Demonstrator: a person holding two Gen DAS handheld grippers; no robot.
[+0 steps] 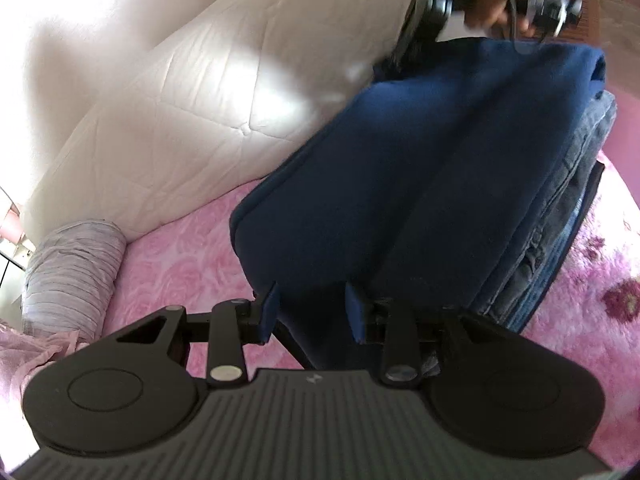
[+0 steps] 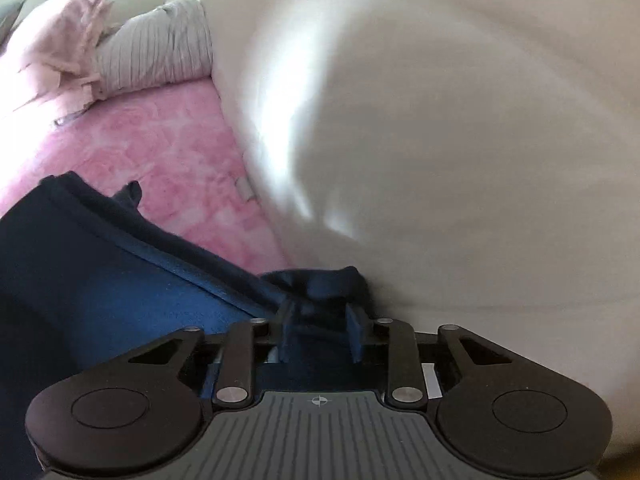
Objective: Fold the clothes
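Navy garment (image 1: 420, 184), folded into a long slab, stretches away from the left gripper (image 1: 314, 308) across the pink floral bedspread (image 1: 180, 252), and its near end runs in between that gripper's blue pads (image 1: 270, 308), which are closed in on the thick cloth and pinch it. Off that gripper's right side, a stack of folded jeans (image 1: 560, 216) lies under and just beside the navy piece. Ahead and to its left rises a white quilted duvet (image 1: 200, 92), with a grey striped pillow (image 1: 72, 264) far out to the left. At the far end of the garment, a blurred hand (image 1: 500, 4) holds the other tool. In the right wrist view, the right gripper (image 2: 320, 322) has a bunched corner of the same navy fabric between its fingers (image 2: 354, 332), gripped there, while the rest of the garment falls away to its left. The white duvet fills everything ahead and to the right, much blurred. Far ahead on the left lie the striped pillow and a crumpled pale pink cloth (image 2: 56, 48).
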